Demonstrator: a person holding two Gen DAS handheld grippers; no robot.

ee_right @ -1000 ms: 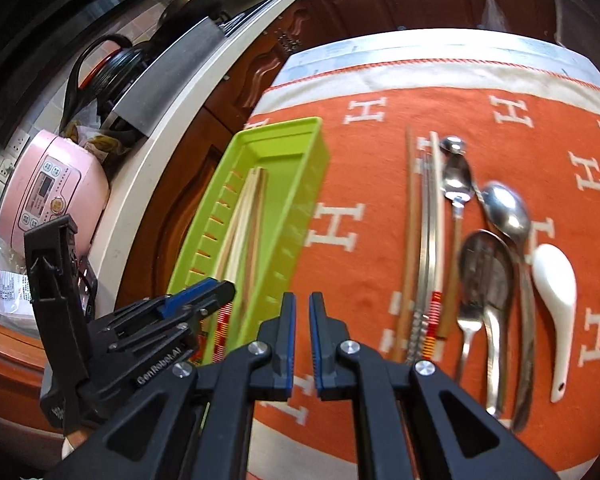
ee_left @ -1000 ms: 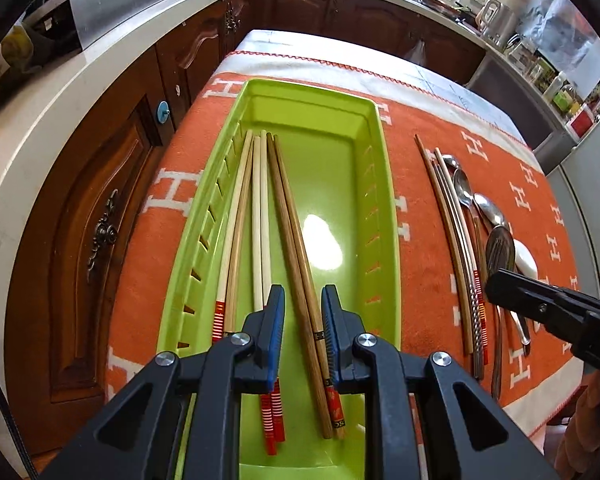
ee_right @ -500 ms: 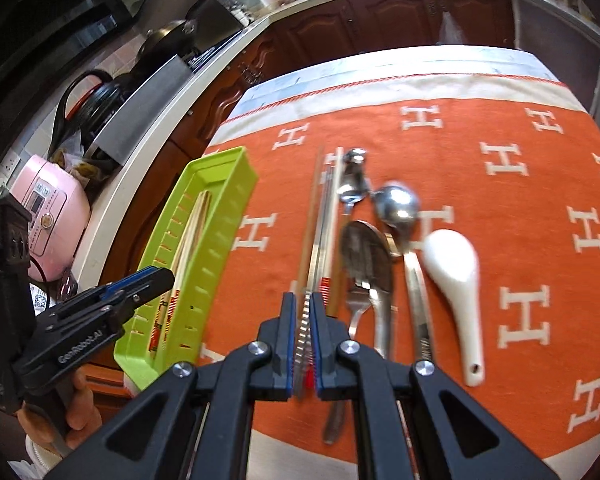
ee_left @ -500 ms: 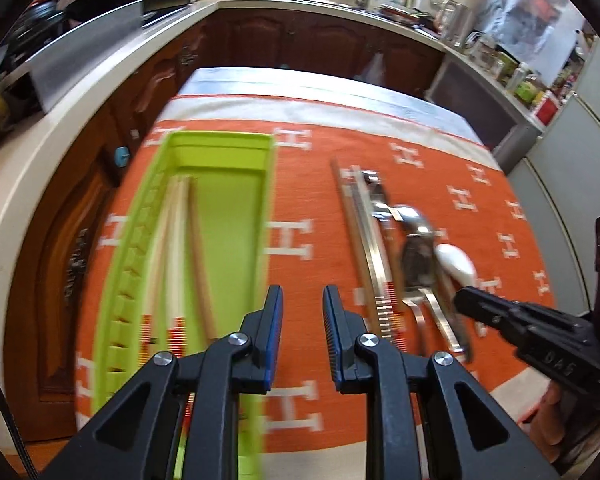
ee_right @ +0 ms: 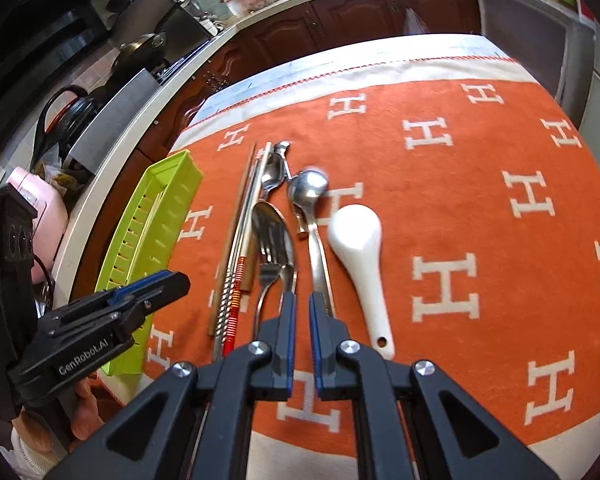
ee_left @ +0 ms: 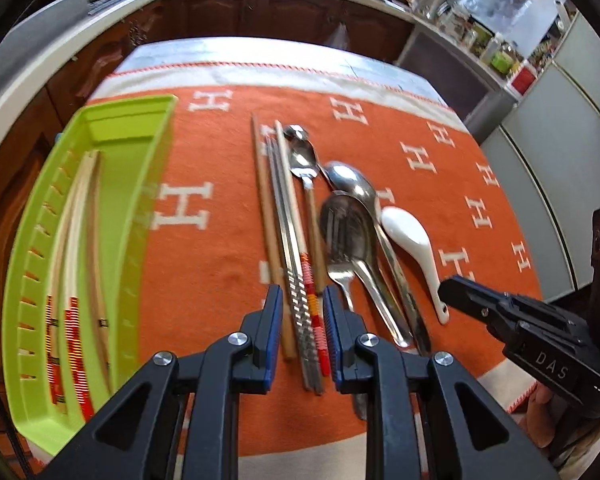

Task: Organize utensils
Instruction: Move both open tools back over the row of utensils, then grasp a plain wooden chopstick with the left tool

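A lime green tray [ee_left: 140, 184] on the left holds several chopsticks [ee_left: 76, 240]; it also shows in the right wrist view [ee_right: 168, 196]. Loose chopsticks [ee_left: 296, 276] lie on the orange cloth, with metal spoons [ee_left: 348, 232], a fork [ee_left: 342, 280] and a white ceramic spoon [ee_left: 412, 240] beside them. My left gripper [ee_left: 300, 336] is open and empty, its jaws above the handle ends of the loose chopsticks. My right gripper [ee_right: 302, 332] is empty with its jaws nearly together, over the handles of the fork [ee_right: 272, 264] and spoon, left of the white spoon [ee_right: 360, 248].
The orange cloth with white H marks [ee_right: 480, 200] covers the table. Dark wooden cabinets [ee_left: 260, 12] and a pale counter run along the back and left. A pink rice cooker [ee_right: 44, 208] stands on the counter at left.
My left gripper has swung right, from over the tray to over the loose chopsticks. My right gripper has moved right, from the chopsticks to the fork and spoon handles.
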